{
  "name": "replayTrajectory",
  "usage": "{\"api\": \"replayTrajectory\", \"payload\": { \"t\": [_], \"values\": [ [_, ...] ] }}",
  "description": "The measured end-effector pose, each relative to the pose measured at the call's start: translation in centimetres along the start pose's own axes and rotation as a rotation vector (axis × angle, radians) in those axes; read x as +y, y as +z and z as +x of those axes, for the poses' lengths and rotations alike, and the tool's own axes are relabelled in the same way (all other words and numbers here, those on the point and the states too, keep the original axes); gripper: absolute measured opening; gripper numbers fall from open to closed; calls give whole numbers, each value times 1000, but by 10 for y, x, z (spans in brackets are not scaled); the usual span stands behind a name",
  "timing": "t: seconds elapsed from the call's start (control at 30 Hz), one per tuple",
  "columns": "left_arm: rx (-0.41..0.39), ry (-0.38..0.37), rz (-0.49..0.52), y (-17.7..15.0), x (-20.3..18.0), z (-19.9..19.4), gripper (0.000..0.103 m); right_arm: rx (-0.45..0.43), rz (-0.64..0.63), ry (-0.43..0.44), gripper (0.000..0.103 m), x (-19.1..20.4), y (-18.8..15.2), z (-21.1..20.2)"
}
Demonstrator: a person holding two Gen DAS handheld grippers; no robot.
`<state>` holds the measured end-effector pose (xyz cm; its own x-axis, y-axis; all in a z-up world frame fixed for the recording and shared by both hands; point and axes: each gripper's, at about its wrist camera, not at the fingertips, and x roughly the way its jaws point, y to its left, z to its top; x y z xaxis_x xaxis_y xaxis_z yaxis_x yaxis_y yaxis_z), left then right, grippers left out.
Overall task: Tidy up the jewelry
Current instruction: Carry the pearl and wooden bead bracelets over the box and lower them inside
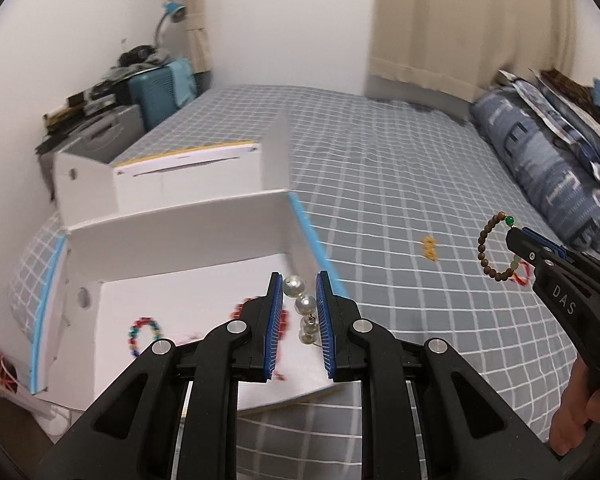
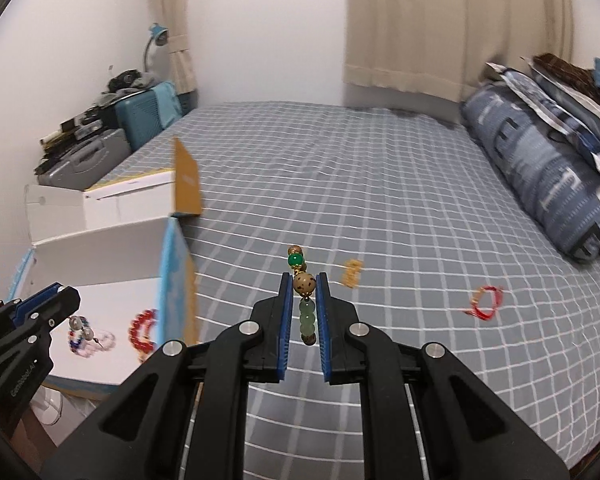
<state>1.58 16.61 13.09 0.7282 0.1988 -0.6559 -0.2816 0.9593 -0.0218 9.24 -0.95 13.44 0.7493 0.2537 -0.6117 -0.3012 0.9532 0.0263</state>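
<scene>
Left gripper (image 1: 299, 280) is clamped on a pearl string (image 1: 304, 308), pearls stacked between the blue pads, hanging above the right edge of the near box (image 1: 204, 288). Right gripper (image 2: 304, 280) is clamped on a wood bracelet (image 2: 303, 284) with green beads; in the left view the bracelet (image 1: 496, 248) hangs as a loop off the right gripper (image 1: 518, 240) above the bed (image 1: 400, 184), well right of the boxes.

Near box is open, white inside, with a blue-trimmed right wall standing up. Inside on its floor: a rainbow bracelet (image 1: 143, 334) near left and a red bracelet (image 2: 144, 330) closer to the right wall; blurred, details unclear. Far box (image 1: 172, 172) sits just behind it, touching or nearly so, also open, with a tall right flap upright.

On the bed, loose: a small gold piece (image 1: 430, 247) mid-sheet, right of the near box and apart from it, and a red string bracelet (image 2: 485, 300) further right. Sheet between boxes and pillows (image 1: 548, 168) is wide open, flat. Pillows pile along the far right edge. Clutter and a blue case (image 1: 160, 88) sit past the bed's far left edge by the wall. A hand (image 1: 576, 412) shows at the right gripper's handle, low right.
</scene>
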Motion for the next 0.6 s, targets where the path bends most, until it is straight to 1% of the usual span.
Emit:
{"api": "replayTrajectory", "payload": {
  "t": [0.27, 0.43, 0.6],
  "values": [
    [5, 94, -91, -2, 67, -2, 17, 8, -78, 94, 11, 75, 4, 16],
    [37, 148, -135, -9, 106, 8, 17, 32, -127, 152, 11, 120, 2, 30],
    [66, 187, -159, -16, 134, 19, 17, 69, -174, 198, 11, 162, -7, 50]
  ]
}}
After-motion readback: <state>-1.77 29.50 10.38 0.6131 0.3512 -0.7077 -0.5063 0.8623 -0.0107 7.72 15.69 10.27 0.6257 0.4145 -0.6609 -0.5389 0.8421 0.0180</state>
